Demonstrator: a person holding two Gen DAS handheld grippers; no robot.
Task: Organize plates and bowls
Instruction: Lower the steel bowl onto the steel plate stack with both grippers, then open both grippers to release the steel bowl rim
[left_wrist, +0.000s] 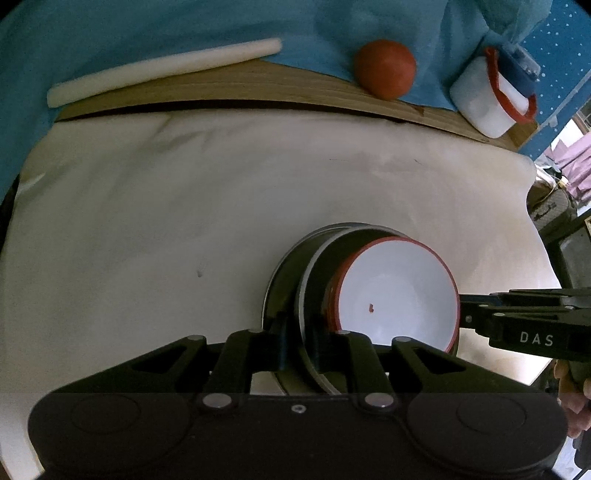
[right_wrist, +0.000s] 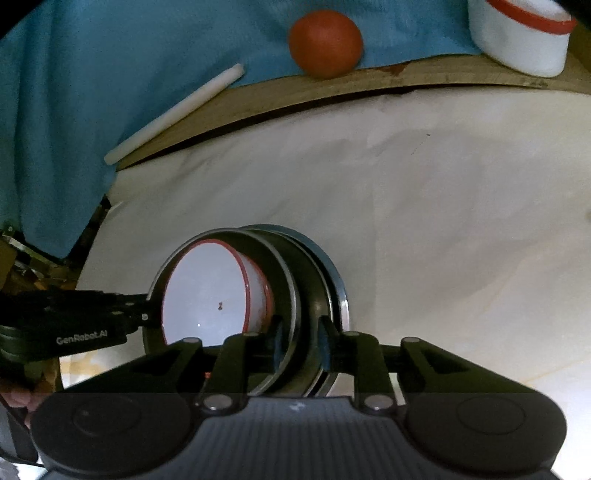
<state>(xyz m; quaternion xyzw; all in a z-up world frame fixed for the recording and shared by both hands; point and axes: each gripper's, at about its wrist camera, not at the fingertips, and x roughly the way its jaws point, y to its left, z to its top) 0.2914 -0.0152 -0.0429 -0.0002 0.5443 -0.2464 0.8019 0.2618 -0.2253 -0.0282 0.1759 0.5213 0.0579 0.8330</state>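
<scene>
Two claws on one stack, one at each side. Left claw (left_wrist: 299, 343) straddles the near rim of the dark metal plates (left_wrist: 291, 280), jaws narrow; right claw (right_wrist: 299, 332) sits likewise astride the rims at the opposite edge. Whether the pads press the metal or stand just off it I cannot tell from either wrist view, for the rims hide the contact. White bowl with red rim (left_wrist: 395, 295) is nested in the upper plate, just ahead of my left claw and to its right; from the right wrist view it lies ahead and to the left. Stack rests on the white cloth (left_wrist: 184, 221) covering the bench. Well beyond both claws, at the far edge: a white rod (left_wrist: 162, 72), a red ball (left_wrist: 386, 68) and a white tub with red rim (left_wrist: 484, 107), against blue cloth (left_wrist: 147, 29). Judged step: stacking appears done, bowl set in plates, and the stack is being settled or let go. Next move, as I judge it, calls for easing both claws straight back off the rims without dragging the plates sideways, since the upper plate sits tilted and could slide.
</scene>
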